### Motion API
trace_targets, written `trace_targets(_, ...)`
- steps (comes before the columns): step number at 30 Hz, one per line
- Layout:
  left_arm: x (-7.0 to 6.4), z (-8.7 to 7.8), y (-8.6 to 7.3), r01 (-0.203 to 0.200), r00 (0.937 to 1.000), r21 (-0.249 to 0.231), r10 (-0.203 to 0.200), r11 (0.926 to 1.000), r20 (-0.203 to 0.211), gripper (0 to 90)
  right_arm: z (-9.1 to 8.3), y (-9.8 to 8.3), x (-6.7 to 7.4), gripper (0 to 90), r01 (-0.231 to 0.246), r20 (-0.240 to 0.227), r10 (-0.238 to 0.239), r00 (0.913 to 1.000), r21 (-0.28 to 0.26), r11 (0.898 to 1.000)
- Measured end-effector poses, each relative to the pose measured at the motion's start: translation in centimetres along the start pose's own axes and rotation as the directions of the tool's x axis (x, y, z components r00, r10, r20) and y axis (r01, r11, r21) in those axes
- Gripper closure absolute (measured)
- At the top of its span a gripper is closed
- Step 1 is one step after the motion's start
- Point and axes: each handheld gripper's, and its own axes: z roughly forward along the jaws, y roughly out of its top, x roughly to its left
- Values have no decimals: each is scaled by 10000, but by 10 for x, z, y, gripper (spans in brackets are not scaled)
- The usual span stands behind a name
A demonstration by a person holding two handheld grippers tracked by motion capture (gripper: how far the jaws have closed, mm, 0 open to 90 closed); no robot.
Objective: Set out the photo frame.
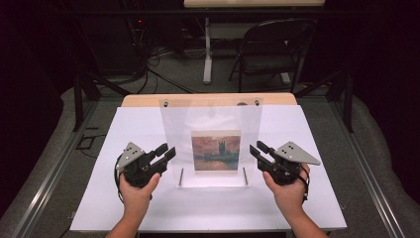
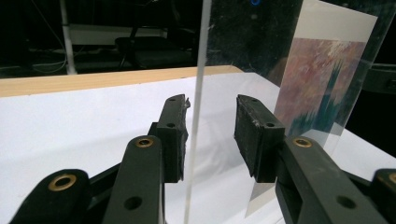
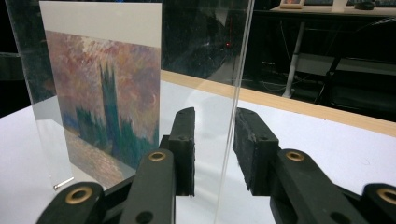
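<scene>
The clear acrylic frame is standing upright near the middle of the white surface, with a painted print sandwiched in it. The left gripper and right gripper are straddling its opposite side edges, presumably so that both can clamp and steady or lift the panel evenly.

In the left gripper view, the panel edge is lying between the jaws, just beside one pad, with a gap to the other; the gripper is standing open, not clamping. In the right gripper view, the edge is likewise sitting between parted pads, untouched.

Whether the left pad is actually touching the edge is hard to judge. The frame's base fittings are too small to identify, and reflections are obscuring the upper panel.
</scene>
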Motion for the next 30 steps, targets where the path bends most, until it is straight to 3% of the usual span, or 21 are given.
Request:
trace_targets(7, 13, -18, -2, -29, 9992, -6, 29, 10000, -401, 601, -15, -2, -6, 649, 63, 216, -63, 9997, 13, 10000)
trace_targets(15, 28, -29, -12, 34, 9960, 70, -28, 10000, -898, 529, -29, -7, -20, 571, 105, 906, -108, 9958, 47, 9999)
trace_targets(21, 41, -27, -29, 25, 9915, 421, 31, 9991, -1303, 484, -30, -25, -34, 525, -7, 1240, -69, 9923, 611, 9981)
trace_targets(25, 51, -25, -41, 66, 9898, 626, 24, 9980, -1421, 470, -27, -43, -39, 479, 134, 1412, -305, 9895, 1207, 9926)
trace_targets(30, 59, -19, -51, 76, 9866, 872, 68, 9962, -1632, 454, -21, -58, -43, 480, 95, 1369, -302, 9901, 1494, 9887)
